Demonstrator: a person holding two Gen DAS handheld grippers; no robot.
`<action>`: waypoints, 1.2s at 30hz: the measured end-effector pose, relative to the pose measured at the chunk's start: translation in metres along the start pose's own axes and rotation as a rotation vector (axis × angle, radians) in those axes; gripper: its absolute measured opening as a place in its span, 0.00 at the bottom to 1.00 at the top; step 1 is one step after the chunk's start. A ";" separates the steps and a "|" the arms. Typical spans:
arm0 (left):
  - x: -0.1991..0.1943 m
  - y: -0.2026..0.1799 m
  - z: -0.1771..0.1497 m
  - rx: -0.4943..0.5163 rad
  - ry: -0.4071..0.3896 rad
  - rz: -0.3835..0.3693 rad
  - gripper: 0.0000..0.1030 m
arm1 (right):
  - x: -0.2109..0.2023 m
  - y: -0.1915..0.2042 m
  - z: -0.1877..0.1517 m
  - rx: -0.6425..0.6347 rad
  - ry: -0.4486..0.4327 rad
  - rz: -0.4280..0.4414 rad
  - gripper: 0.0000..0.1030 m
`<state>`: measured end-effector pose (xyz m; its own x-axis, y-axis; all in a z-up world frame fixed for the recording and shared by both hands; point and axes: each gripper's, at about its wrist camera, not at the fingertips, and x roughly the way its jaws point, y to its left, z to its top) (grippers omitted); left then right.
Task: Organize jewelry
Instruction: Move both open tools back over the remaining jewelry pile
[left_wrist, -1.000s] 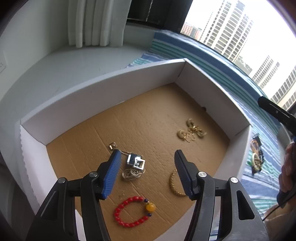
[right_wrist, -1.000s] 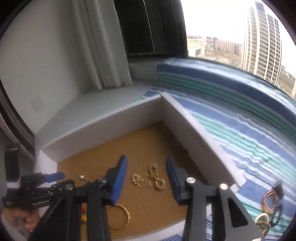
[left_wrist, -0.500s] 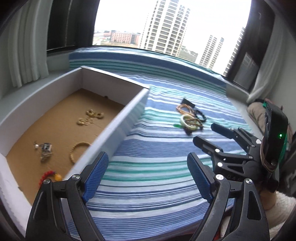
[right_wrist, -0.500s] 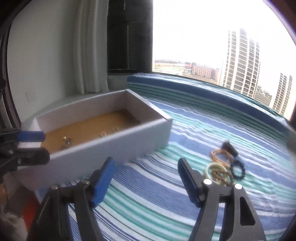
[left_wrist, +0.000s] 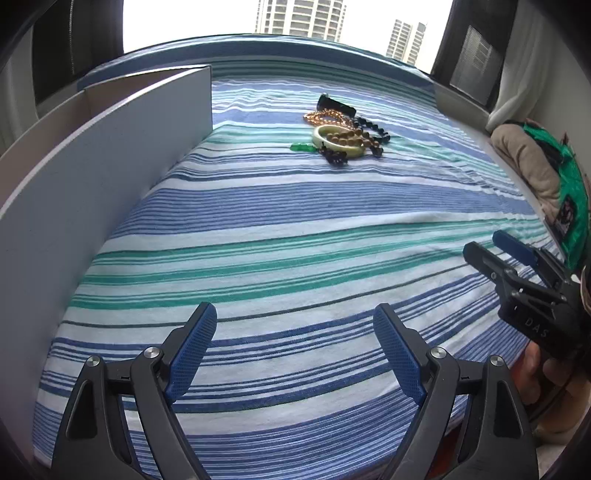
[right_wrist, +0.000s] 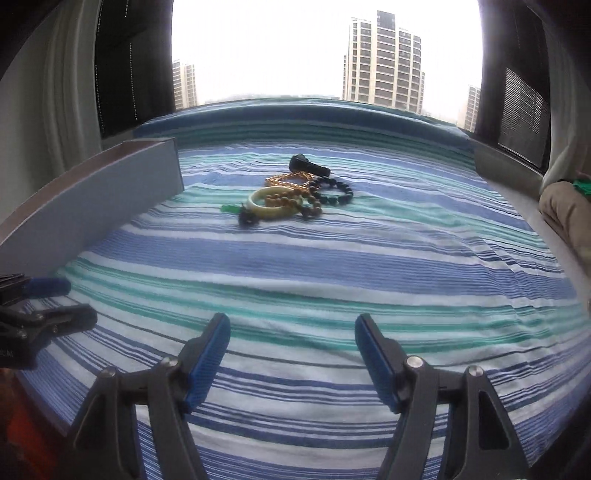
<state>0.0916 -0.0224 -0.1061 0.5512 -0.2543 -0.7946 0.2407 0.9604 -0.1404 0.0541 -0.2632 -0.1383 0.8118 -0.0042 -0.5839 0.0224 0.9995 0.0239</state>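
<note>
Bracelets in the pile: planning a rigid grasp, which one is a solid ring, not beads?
The pale cream bangle at the pile's near-left; the amber and dark ones are beaded strands.

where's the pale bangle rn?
Both views: pale bangle lies on the striped cloth in the jewelry pile, under brown beads, right of the white box.

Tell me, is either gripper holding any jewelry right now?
No. The left gripper and right gripper are both open and empty; the jewelry pile lies untouched on the striped cloth.
</note>
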 end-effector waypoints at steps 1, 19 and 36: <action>0.002 -0.002 -0.002 0.005 0.003 0.001 0.85 | 0.001 -0.004 -0.001 0.012 -0.003 -0.004 0.69; 0.013 -0.016 -0.002 0.036 0.020 0.019 0.85 | 0.013 -0.021 -0.010 0.050 -0.002 -0.047 0.75; 0.035 -0.034 0.072 0.099 -0.009 -0.028 0.87 | 0.029 -0.038 -0.010 0.125 0.043 -0.045 0.76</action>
<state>0.1603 -0.0724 -0.0861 0.5505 -0.2820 -0.7858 0.3336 0.9371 -0.1026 0.0709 -0.3011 -0.1646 0.7825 -0.0450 -0.6210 0.1328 0.9865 0.0959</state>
